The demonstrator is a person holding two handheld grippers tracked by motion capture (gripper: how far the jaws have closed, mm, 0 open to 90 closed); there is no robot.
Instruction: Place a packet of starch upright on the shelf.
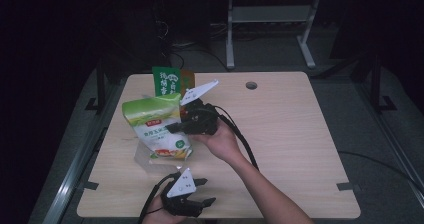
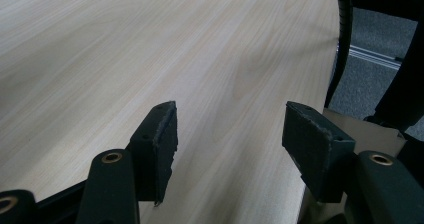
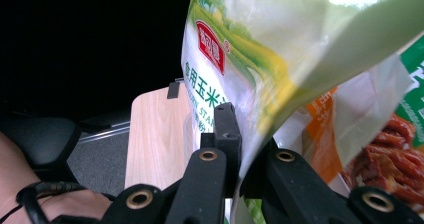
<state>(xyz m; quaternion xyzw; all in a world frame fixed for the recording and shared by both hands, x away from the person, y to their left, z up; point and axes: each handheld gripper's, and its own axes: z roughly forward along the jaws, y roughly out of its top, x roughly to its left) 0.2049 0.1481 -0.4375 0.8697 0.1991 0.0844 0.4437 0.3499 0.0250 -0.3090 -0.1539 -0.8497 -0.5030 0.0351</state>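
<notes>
I am working over the light wooden table (image 1: 280,129), which is carrying everything here, its far edge showing a small round cable hole (image 1: 251,85). The largest thing on it is the green-and-white starch bag (image 1: 156,126), a sealed pouch printed with a red logo and Chinese characters; I cannot tell how full it is. It is tilting near the left half of the table, its lower corner close to the board, and my right gripper (image 1: 176,128) is pinching its edge: in the right gripper view the jaws are standing closed on the bag's film (image 3: 240,59). Behind it a dark green packet (image 1: 166,80) is standing upright at the table's far edge, with an orange packet (image 1: 187,78) just beside it. The right gripper view is showing a snack packet (image 3: 390,149) behind the bag, red strips pictured on its orange-and-green front. My left gripper (image 1: 205,191) is hovering at the near edge, jaws spread wide apart over bare wood and holding nothing.
</notes>
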